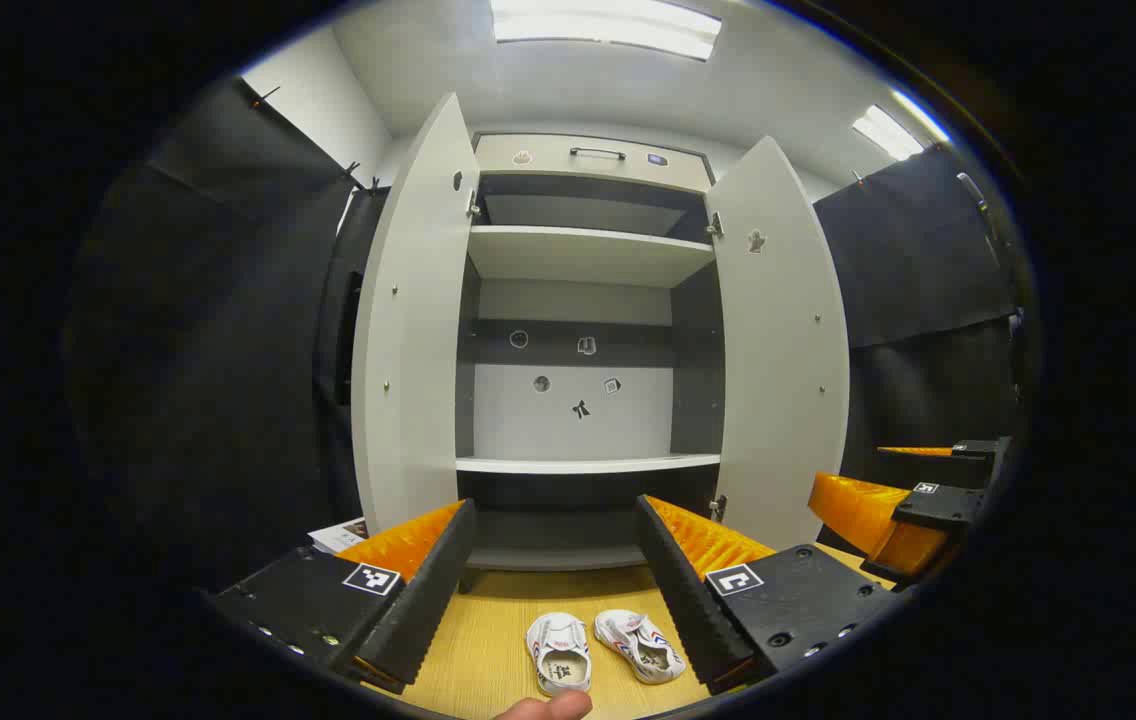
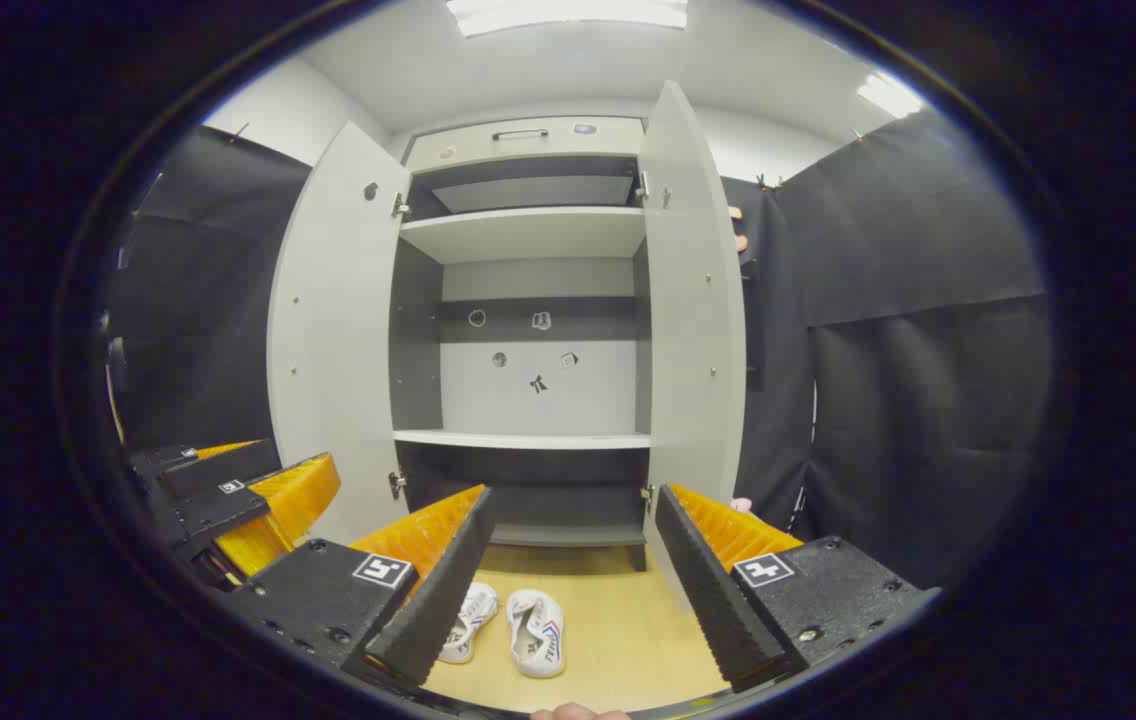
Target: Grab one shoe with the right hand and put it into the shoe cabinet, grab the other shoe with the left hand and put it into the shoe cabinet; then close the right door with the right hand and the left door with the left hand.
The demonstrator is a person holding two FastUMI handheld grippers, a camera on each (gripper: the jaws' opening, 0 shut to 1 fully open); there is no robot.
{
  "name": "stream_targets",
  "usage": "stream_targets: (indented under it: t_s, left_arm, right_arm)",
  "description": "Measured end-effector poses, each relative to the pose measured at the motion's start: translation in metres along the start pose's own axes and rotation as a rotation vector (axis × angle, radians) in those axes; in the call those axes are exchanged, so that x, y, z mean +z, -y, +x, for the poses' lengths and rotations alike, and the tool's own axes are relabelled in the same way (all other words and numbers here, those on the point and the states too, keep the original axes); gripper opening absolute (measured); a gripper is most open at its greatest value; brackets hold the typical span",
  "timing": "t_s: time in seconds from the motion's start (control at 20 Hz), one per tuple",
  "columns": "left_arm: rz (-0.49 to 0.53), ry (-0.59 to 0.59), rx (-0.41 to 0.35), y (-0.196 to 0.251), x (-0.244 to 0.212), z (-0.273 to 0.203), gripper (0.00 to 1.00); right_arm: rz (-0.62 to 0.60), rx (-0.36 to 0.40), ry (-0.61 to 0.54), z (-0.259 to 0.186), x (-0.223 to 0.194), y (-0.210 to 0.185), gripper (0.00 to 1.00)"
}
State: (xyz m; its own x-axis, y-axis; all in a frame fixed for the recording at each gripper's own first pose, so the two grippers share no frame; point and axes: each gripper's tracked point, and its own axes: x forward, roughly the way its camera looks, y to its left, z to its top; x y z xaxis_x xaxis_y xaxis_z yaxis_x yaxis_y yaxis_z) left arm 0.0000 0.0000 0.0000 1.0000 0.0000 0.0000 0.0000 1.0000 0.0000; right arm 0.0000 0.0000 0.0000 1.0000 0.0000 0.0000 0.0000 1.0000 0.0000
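Stage: nothing is picked up yet; both shoes lie on the wood floor in front of the cabinet (image 1: 583, 300), which stands with both doors swung wide
Left shoe (image 1: 562, 652): lies between the fingers of the left tool (image 1: 556, 585), toe toward the cabinet, opening up
Right shoe (image 1: 640, 645): just beside the first one, angled, close to the left tool's right-hand finger; in the right gripper view it lies nearer the middle (image 2: 537, 630), with its partner half hidden by a finger
Left tool: spread wide, holding nothing, held above the shoes
Right tool (image 2: 573, 585): spread wide, holding nothing, aimed at the cabinet's lower opening
Left door (image 1: 413, 330): open, edge toward the camera
Right door (image 1: 778, 340): open, standing close to the right tool's path
Lower shelf (image 1: 583, 465): bare, with a dark gap under it at floor level
Risk, grasp: the shoes lie so close that a finger coming down for one could, I judge, nudge or pinch the other
Risk, grip: a soft shoe may fold or hang crooked if caught by its rim alone
Risk, placing: a shoe carried in off-centre could knock a door edge and swing it
Risk, doors: a shoe left sticking out would likely stop a door from closing
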Motion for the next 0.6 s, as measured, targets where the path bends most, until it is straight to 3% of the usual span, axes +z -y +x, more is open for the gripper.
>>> stream_targets:
  t_s: [0.6]
  left_arm:
    - [0.004,0.008,0.0,-0.0036,-0.0006,0.0029,0.95]
  right_arm:
    - [-0.009,0.002,-0.001,0.0038,-0.0032,-0.0029,0.99]
